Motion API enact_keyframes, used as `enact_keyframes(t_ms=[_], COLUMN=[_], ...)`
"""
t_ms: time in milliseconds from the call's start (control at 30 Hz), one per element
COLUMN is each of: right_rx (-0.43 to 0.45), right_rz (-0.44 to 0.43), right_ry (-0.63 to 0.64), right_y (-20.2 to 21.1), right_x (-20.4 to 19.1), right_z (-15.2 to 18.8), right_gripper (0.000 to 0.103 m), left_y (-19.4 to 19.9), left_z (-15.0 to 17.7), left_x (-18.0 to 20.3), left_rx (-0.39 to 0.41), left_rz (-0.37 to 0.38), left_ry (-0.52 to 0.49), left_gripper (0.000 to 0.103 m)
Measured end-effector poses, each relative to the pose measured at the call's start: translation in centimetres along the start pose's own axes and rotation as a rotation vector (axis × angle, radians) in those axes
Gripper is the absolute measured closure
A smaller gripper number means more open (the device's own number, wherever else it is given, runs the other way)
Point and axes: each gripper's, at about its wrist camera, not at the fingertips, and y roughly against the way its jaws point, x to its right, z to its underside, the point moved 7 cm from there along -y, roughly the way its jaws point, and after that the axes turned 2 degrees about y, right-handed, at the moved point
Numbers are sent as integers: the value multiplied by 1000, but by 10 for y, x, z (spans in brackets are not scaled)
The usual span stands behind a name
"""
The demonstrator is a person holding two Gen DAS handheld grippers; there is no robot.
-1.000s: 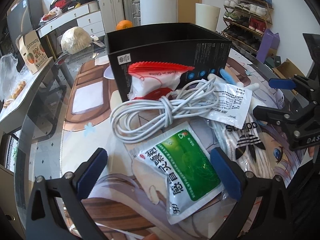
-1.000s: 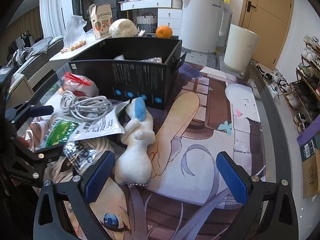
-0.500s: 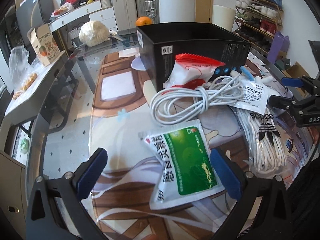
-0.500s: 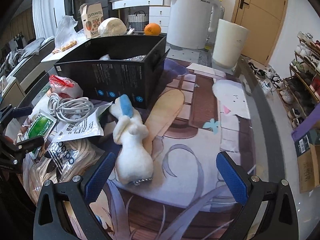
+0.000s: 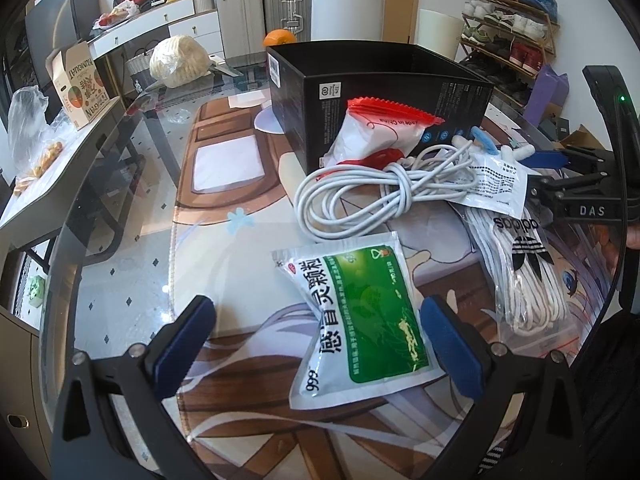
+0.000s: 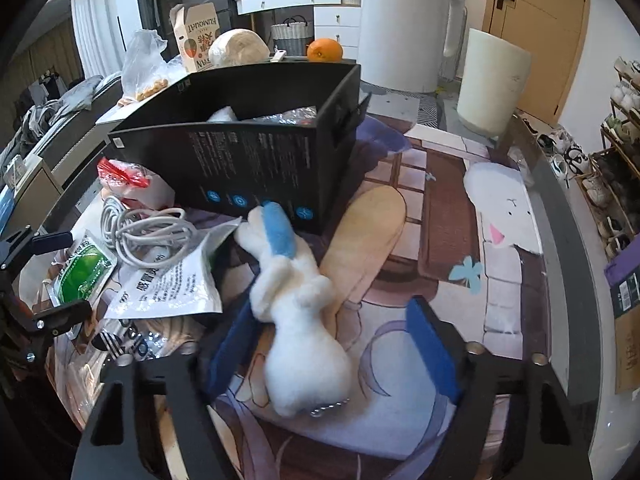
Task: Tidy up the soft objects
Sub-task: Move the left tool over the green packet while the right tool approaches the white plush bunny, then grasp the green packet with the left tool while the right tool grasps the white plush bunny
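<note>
2 grippers' fingers (image 5: 452, 344) (image 6: 430, 348) stand apart; black box (image 6: 256, 152) holds crinkled packets (image 6: 288, 114).

Bright daylight, pretty sharp overall; heavy fisheye bending with black corners, some glare on the glass desk (image 5: 120, 216).

Both hand-held grippers, L (image 5: 314, 338) & R (image 6: 332, 344), spread open, prob. low.
</note>
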Motion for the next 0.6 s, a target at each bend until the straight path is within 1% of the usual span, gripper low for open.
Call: enact_keyframes(t_ms=[67, 100, 133, 233, 333, 433, 533, 567, 600], right_rx=[13, 16, 20, 21, 22, 26, 33, 35, 36], right_rz=[-11, -14, -19, -39, -38, -32, -21, -16, -13], right_ry=[7, 11, 11, 14, 16, 18, 12, 10, 9], right_y=[1, 2, 3, 7, 9, 12, 17, 19, 19], right_x=[-3, -4, -4, -8, -9, -9, -5, -4, -3], right_z=[-1, -2, -1, 0, 3, 7, 11, 12, 12], right_gripper=[46, 50, 57, 64, 65, 66, 66, 66, 66], left_y=[0, 1, 1, 2, 3, 5, 9, 11, 13], left_z=[0, 0, 1, 2, 3, 5, 7, 7, 8], left_x=[1, 1, 1, 2, 4, 5, 9, 11, 15], left_rx=[3, 4, 5, 6, 8, 12, 24, 30, 40], left_rz=[2, 2, 2, 5, 10, 15, 26, 32, 47], left_ry=[-4, -6, -7, -12, -20, -26, -38, -45, -62], left_gripper=[0, 0, 0, 0, 0, 3, 15, 26, 40])
